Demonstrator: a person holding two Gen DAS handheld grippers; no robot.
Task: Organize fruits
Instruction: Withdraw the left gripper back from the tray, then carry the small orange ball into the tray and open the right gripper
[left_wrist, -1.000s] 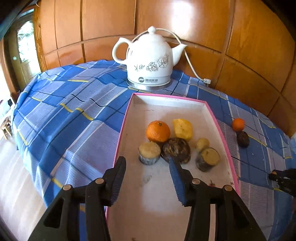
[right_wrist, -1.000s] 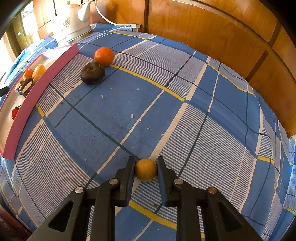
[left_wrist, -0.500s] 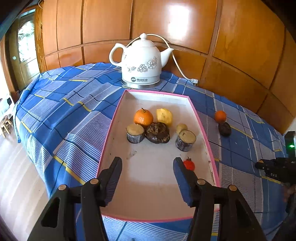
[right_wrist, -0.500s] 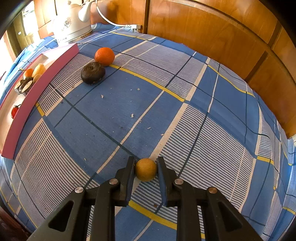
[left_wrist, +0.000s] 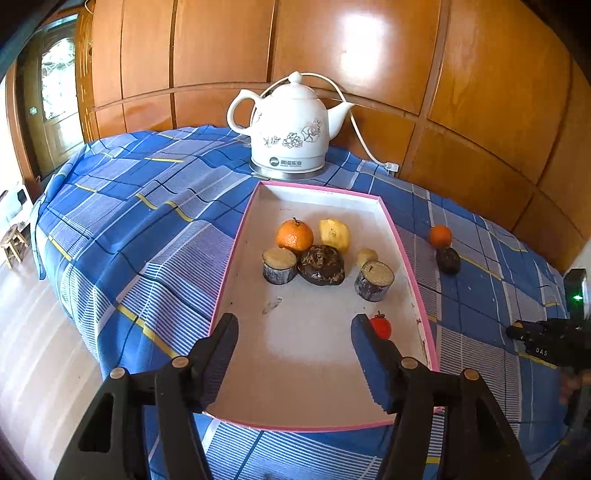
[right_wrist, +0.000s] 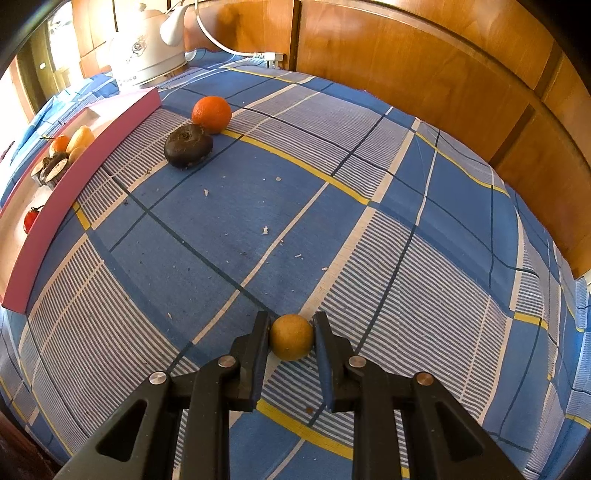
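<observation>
Wood panels back my worktop (left_wrist: 122, 206), spread with blue plaid cloth. My left tongs (left_wrist: 291, 332) are opening over the near end of the pink tray (left_wrist: 229, 266), nothing between them; a tomato (left_wrist: 381, 327) lies just right of the right finger. Mid-tray sit an orange (left_wrist: 294, 235), a yellow fruit (left_wrist: 334, 234), a dark fruit (left_wrist: 321, 264) and two cut stubs. My right tongs (right_wrist: 291, 334) are clamped on a tan ball (right_wrist: 291, 342) at lower centre of the right view. Upper left there, another orange (right_wrist: 211, 113) touches a dark bulb (right_wrist: 187, 145) on the cloth beside the tray.
</observation>
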